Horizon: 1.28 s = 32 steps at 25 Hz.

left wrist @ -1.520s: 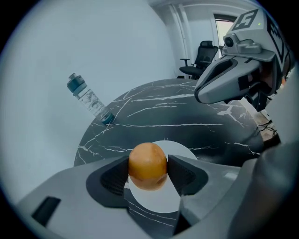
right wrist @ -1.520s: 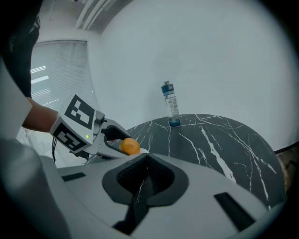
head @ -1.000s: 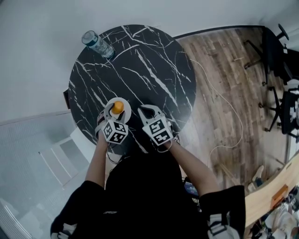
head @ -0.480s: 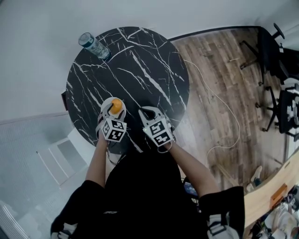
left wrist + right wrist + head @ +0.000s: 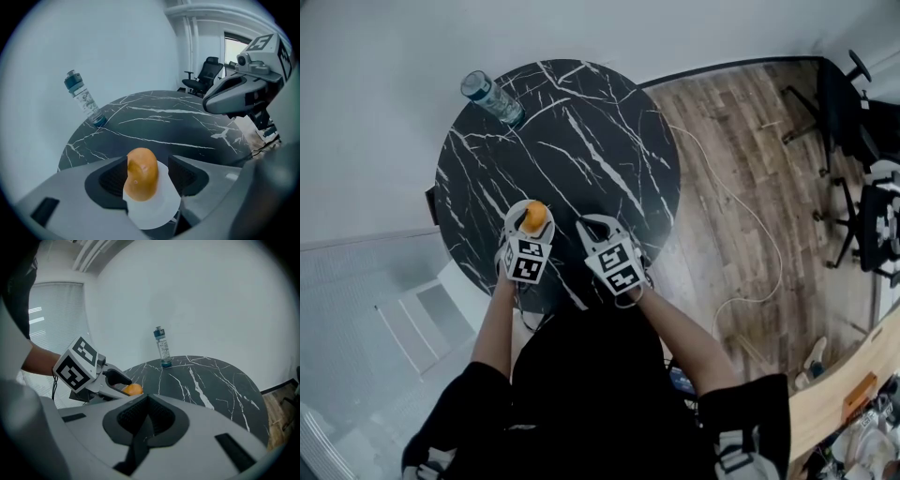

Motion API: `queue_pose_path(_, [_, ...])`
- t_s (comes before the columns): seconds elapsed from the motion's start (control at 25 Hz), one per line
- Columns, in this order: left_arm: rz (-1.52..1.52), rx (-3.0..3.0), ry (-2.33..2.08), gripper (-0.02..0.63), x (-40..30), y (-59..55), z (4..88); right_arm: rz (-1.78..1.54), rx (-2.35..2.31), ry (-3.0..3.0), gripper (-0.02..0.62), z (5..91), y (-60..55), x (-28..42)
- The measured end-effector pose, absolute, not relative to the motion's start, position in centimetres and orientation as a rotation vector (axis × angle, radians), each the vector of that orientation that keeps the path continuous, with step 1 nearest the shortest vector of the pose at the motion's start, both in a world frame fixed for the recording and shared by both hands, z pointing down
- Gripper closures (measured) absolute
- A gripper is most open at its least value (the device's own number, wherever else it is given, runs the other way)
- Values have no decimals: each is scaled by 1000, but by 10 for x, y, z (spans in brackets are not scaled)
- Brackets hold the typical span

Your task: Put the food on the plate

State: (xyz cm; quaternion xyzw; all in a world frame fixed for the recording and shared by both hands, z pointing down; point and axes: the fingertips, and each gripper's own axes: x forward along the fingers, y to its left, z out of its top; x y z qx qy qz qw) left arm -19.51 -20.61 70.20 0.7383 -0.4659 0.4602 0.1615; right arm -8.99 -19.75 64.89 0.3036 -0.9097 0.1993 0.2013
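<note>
The left gripper (image 5: 146, 174) tips steeply down, jaws apart around the small orange food (image 5: 535, 216) on the round white plate (image 5: 157, 208), while the right gripper (image 5: 146, 416), closed and empty, slants over the black marble table (image 5: 581, 122).

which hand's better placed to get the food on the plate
Left: the left gripper has the orange food between its jaws at the white plate. The right gripper is shut and empty beside it.
</note>
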Motion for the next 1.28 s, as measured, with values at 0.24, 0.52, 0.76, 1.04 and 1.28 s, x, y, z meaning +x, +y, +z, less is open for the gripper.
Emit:
queue_pose_path(0.24, [1304, 2115, -1331, 350, -191, -204, 701, 547, 845, -2542, 598, 647, -201, -89])
queue_pose_path(0.52, [1268, 2089, -1362, 350, -191, -202, 700, 536, 831, -2544, 598, 643, -198, -86])
queue_pose_path(0.76, [1221, 2018, -1392, 350, -194, -192, 698, 524, 826, -2550, 598, 639, -193, -83])
queue_pose_path(1.04, [1129, 1956, -1436, 350, -204, -187, 696, 497, 812, -2565, 598, 632, -190, -86])
queue_pose_path(1.28, [1066, 1935, -1484, 350, -207, -179, 685, 471, 784, -2588, 598, 622, -186, -92])
